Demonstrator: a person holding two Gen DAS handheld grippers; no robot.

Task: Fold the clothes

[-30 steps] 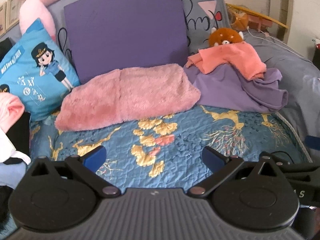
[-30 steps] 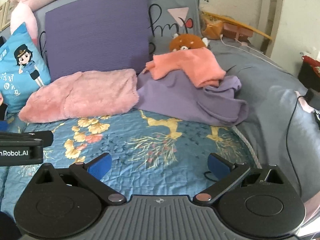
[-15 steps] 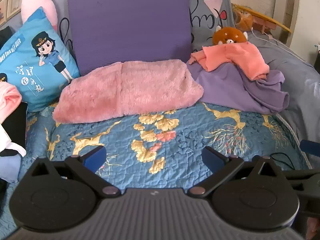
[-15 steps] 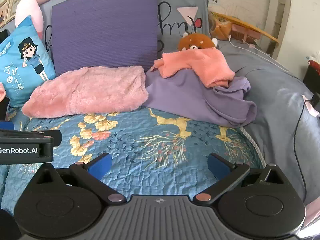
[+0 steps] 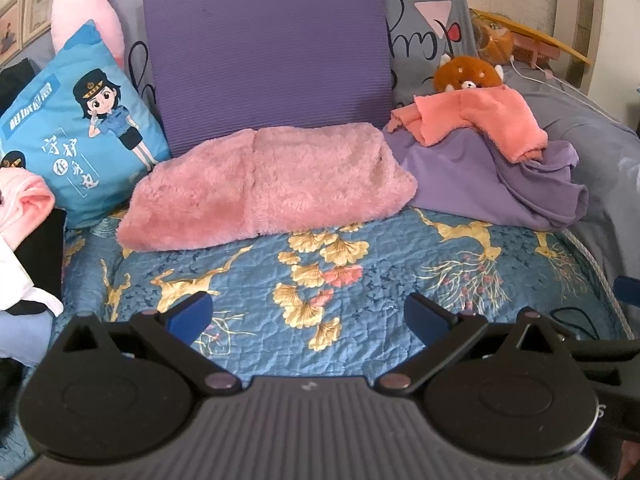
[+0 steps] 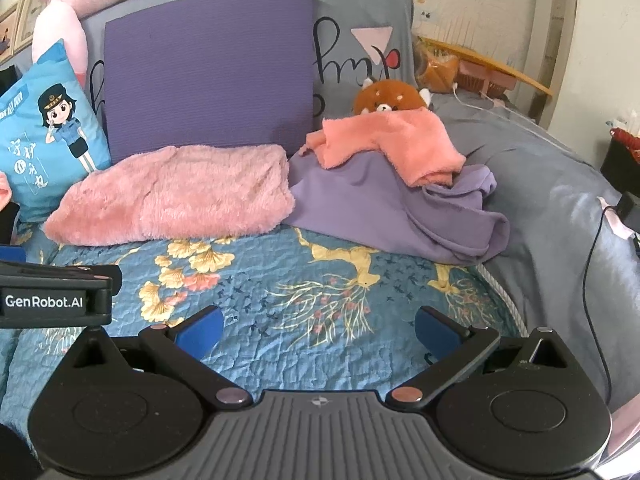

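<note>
Drew back slightly from the bed (image 5: 400, 280). Left tool (image 5: 308, 316) and right tool (image 6: 318, 326) both spread, empty. Between garments, apparently; next called for reaching the purple garment (image 6: 384, 208) near the far right edge.

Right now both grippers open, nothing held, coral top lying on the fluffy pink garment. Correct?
One error: the coral top lies on the purple garment, draped over the plush toy, not on the fluffy pink garment, which sits beside them. The right wrist view shows it. Left gripper and right gripper are open, holding nothing.
</note>
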